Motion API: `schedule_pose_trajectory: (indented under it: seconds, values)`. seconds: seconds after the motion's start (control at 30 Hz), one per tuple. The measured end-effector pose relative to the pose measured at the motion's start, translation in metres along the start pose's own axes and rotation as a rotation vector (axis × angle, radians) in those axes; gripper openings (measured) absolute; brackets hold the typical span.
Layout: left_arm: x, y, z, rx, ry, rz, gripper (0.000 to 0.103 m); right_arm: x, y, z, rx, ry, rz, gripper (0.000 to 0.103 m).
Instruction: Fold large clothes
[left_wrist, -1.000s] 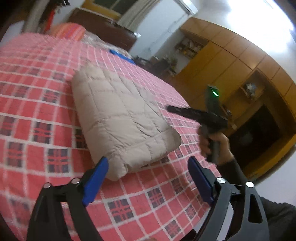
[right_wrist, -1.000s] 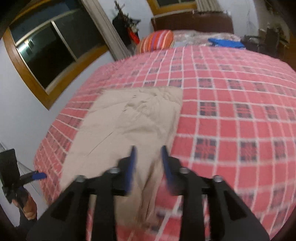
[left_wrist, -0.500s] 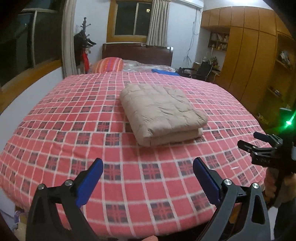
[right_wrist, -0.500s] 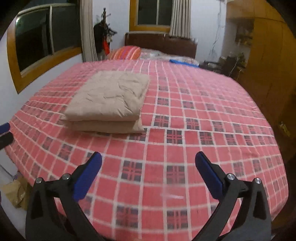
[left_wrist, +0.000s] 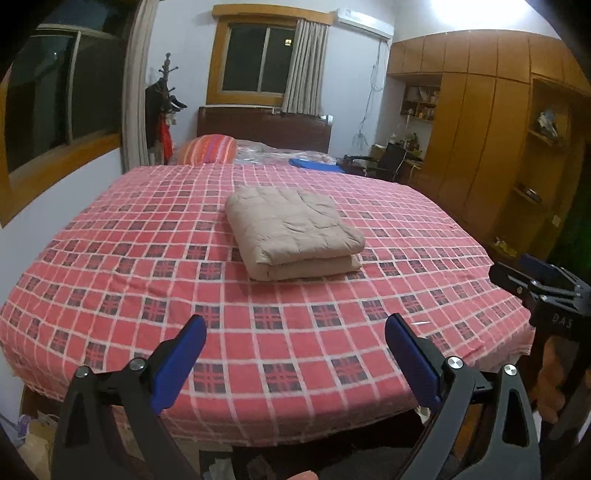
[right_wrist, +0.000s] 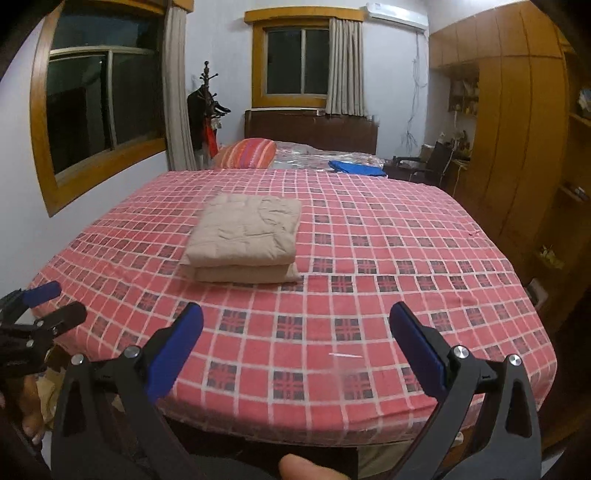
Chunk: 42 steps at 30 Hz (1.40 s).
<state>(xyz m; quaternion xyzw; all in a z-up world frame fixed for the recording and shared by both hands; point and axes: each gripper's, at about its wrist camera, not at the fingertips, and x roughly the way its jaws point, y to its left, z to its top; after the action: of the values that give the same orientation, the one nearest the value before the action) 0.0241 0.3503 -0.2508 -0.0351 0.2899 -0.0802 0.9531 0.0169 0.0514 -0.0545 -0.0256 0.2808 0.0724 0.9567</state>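
Now your left gripper hangs off the foot of the bed, its blue pads spread wide with nothing between them. Your right gripper sits the same way, pads far apart and empty, level with the near edge of the checked sheet.

The garment is a beige quilted piece, folded into a thick rectangle of two stacked layers. It lies on the sheet around the middle of the bed, well apart from both grippers, with its folded edges facing you. From the right wrist view it sits left of centre; from the left wrist view it sits about centre.

Each camera catches the other tool at the frame edge: your right gripper appears at the far right of the left view, your left gripper at the far left of the right view, both beside the mattress, not over it.

At the head of the bed you have a striped pillow and a blue cloth. A wooden wardrobe lines the right wall.
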Motion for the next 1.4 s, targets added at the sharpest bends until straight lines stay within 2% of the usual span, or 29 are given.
schedule_pose_trajectory:
  seconds: [0.3,1.4]
  values:
    - [-0.009,-0.017,0.008,0.052,-0.014,0.017,0.098,0.000,-0.001,-0.001,0.006,-0.023,-0.025,0.100]
    - [-0.003,-0.013,0.002,0.028,-0.011,0.014,0.098,0.001,0.007,-0.002,-0.001,-0.029,-0.027,0.100]
